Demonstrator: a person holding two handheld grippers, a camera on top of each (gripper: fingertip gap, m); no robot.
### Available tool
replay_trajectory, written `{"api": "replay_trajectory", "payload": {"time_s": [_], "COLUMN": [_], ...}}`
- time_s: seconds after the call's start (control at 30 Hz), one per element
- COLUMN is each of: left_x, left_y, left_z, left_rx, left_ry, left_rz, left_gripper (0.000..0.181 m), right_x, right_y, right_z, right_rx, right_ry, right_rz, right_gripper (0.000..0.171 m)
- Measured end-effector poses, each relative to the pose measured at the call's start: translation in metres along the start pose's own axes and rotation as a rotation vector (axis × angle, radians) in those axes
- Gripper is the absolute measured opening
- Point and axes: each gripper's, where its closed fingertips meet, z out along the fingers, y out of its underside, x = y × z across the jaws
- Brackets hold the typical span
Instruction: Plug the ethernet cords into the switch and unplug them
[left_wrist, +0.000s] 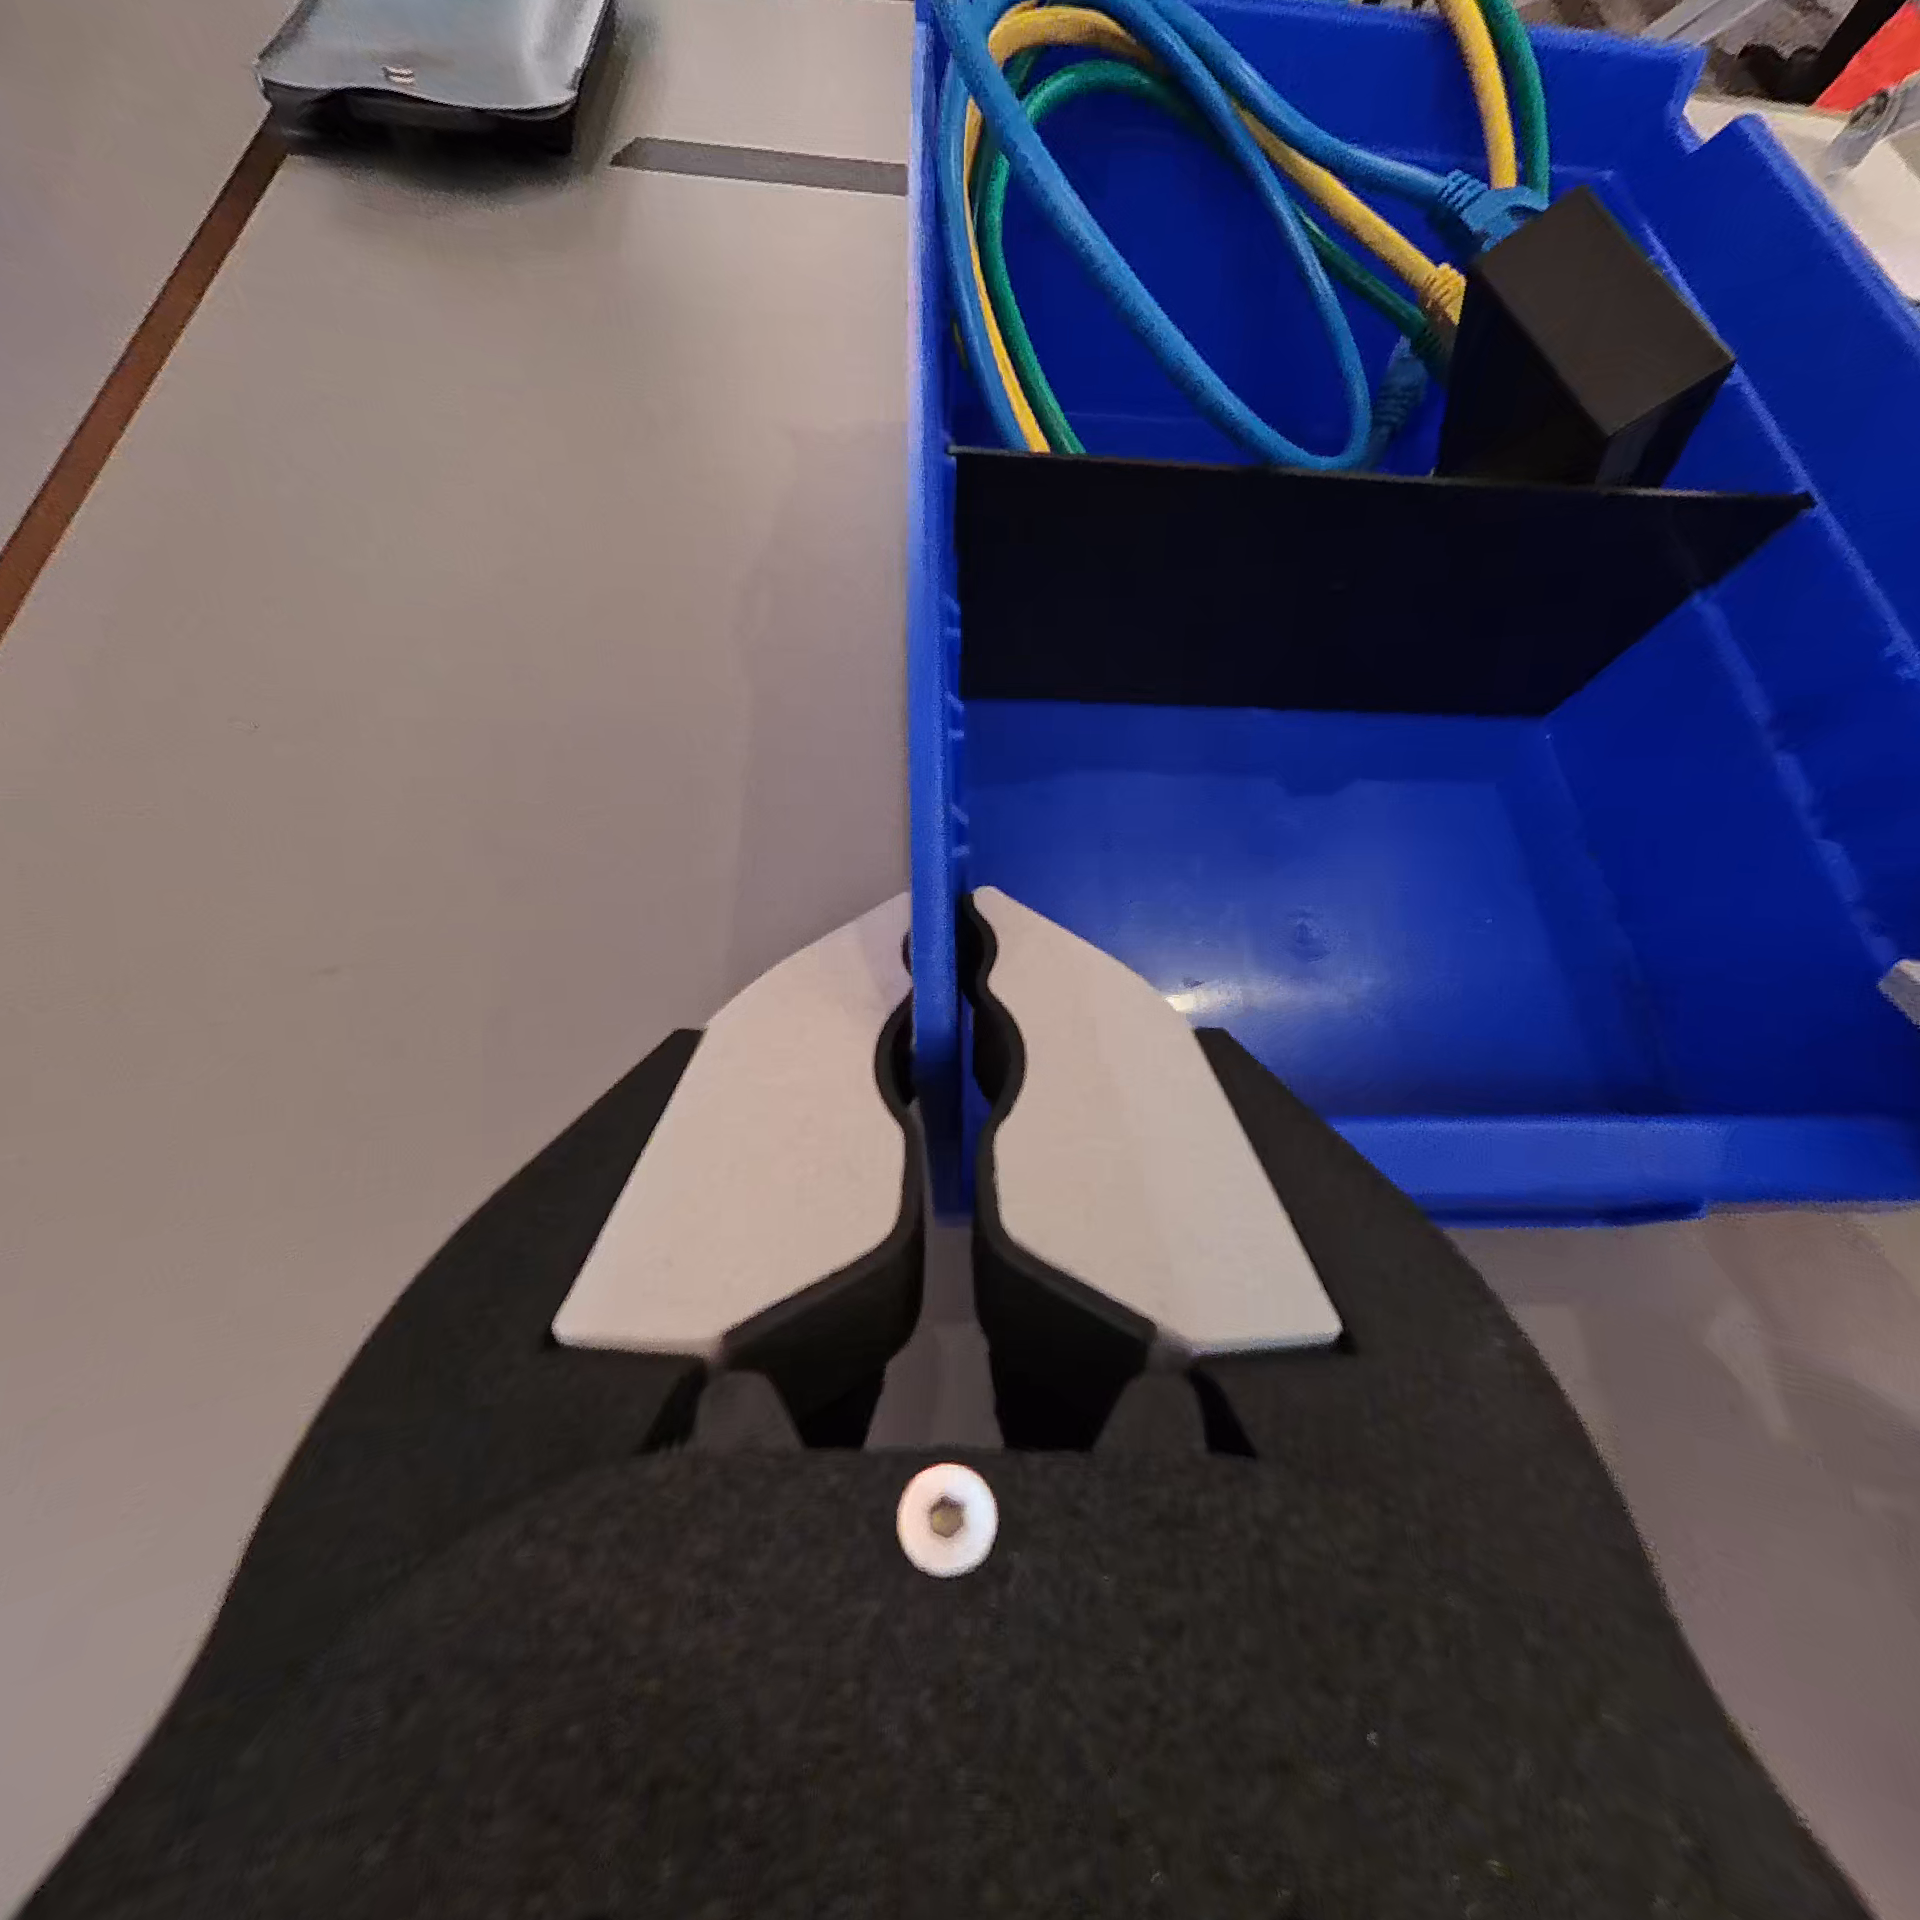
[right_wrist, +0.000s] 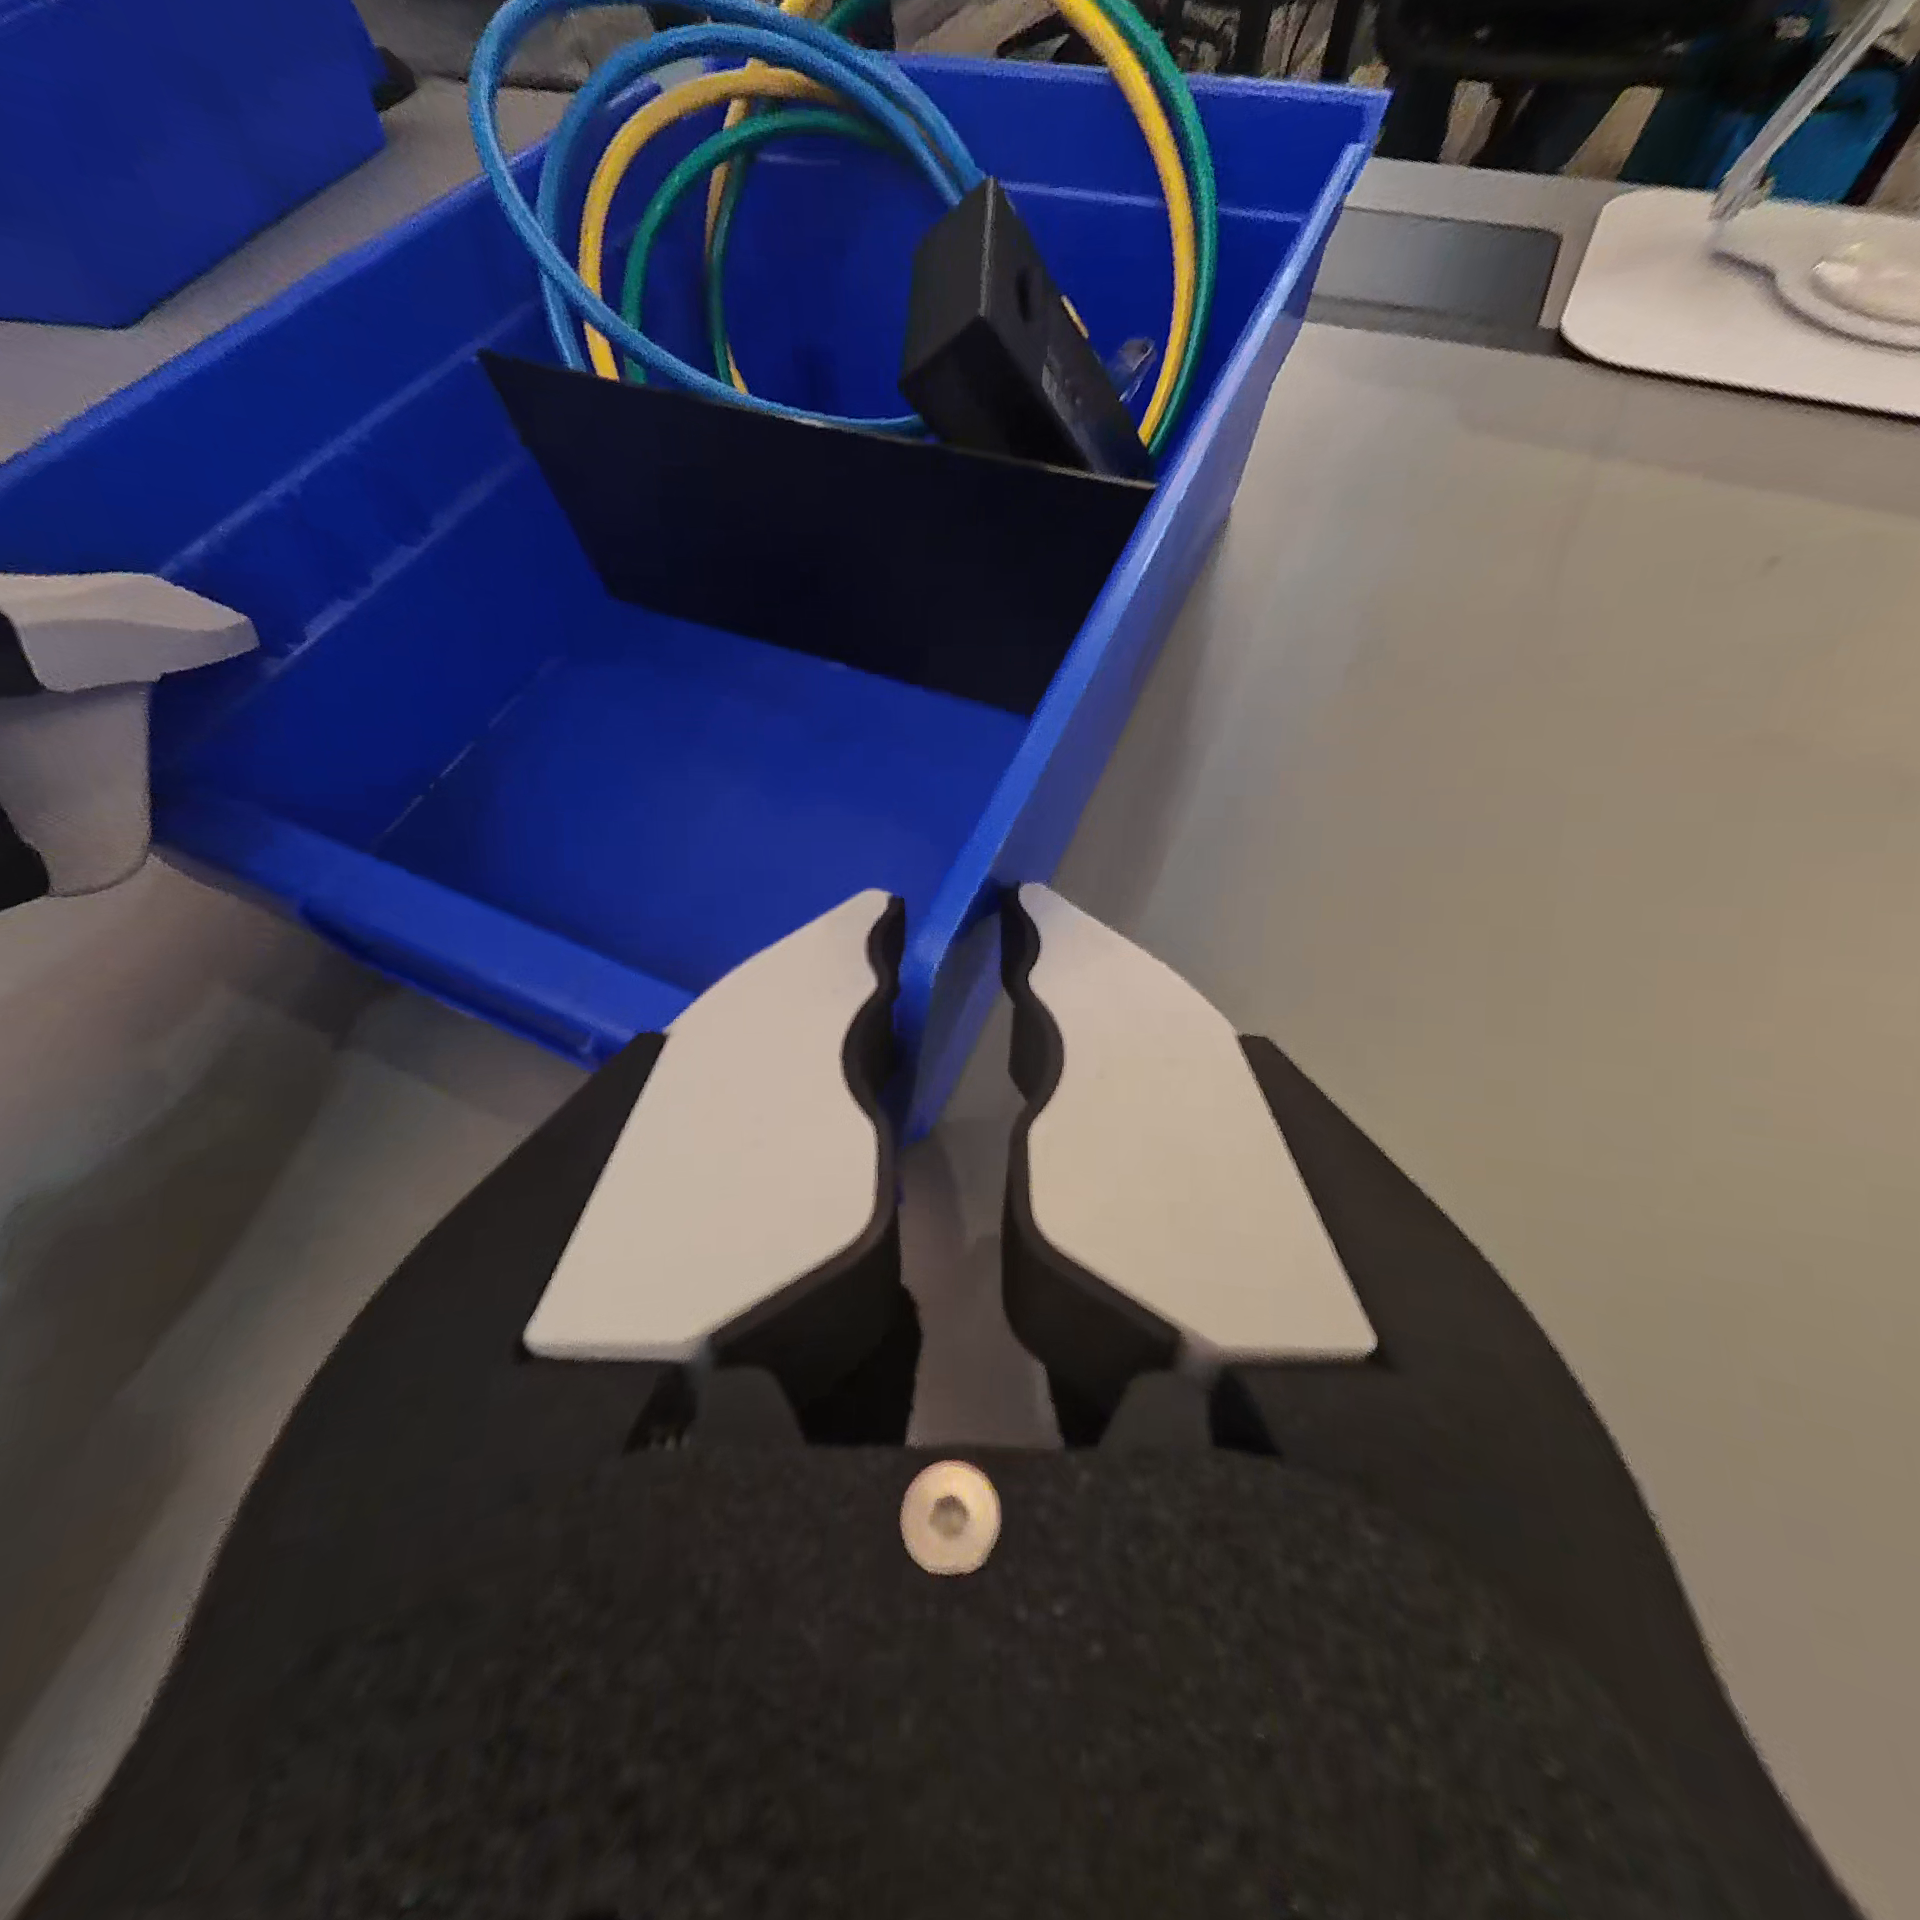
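your left gripper (left_wrist: 940, 935) and right gripper (right_wrist: 951, 935) each pinch a bin (left_wrist: 1455, 935) wall. the switch (left_wrist: 1579, 322) and cords (left_wrist: 1143, 260) sit upper right; cords look floppy, so grab plugs.

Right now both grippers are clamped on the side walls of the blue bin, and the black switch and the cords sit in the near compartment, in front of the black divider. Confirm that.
Not quite. The left gripper and right gripper do straddle the blue bin walls, but the switch and cords lie in the far compartment, behind the divider. Both wrist views show the near compartment bare.
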Motion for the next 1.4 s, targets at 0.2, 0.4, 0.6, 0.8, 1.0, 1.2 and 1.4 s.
{"api": "replay_trajectory", "payload": {"time_s": [0.2,0.4,0.6,0.8,1.0,1.2,1.4], "left_x": [0.005,0.02,0.044,0.135,0.17,0.16,0.151], "left_y": [0.003,-0.024,-0.047,-0.015,-0.001,0.003,0.01], "left_z": [-0.003,-0.039,-0.08,-0.085,-0.067,-0.062,-0.056], "left_rx": [-0.016,0.16,0.376,0.312,0.258,0.222,0.156], "left_ry": [0.015,0.113,0.203,0.329,0.301,0.326,0.324], "left_rz": [0.017,-0.039,-0.102,0.015,0.227,0.123,0.064], "left_gripper": [0.004,0.033,0.04,0.027,0.058,0.064,0.051], "right_x": [-0.004,0.053,0.221,0.308,0.291,0.283,0.289], "right_y": [0.004,0.006,0.03,0.031,0.035,0.04,0.046], "right_z": [-0.015,-0.108,-0.165,-0.188,-0.172,-0.17,-0.166], "right_rx": [-0.013,0.149,0.223,0.252,0.218,0.199,0.161], "right_ry": [-0.233,-0.533,-0.265,-0.086,-0.203,-0.225,-0.235], "right_rz": [-0.116,-0.165,-0.204,-0.108,0.019,0.033,0.083], "right_gripper": [0.029,0.067,0.057,0.049,0.042,0.035,0.027]}}
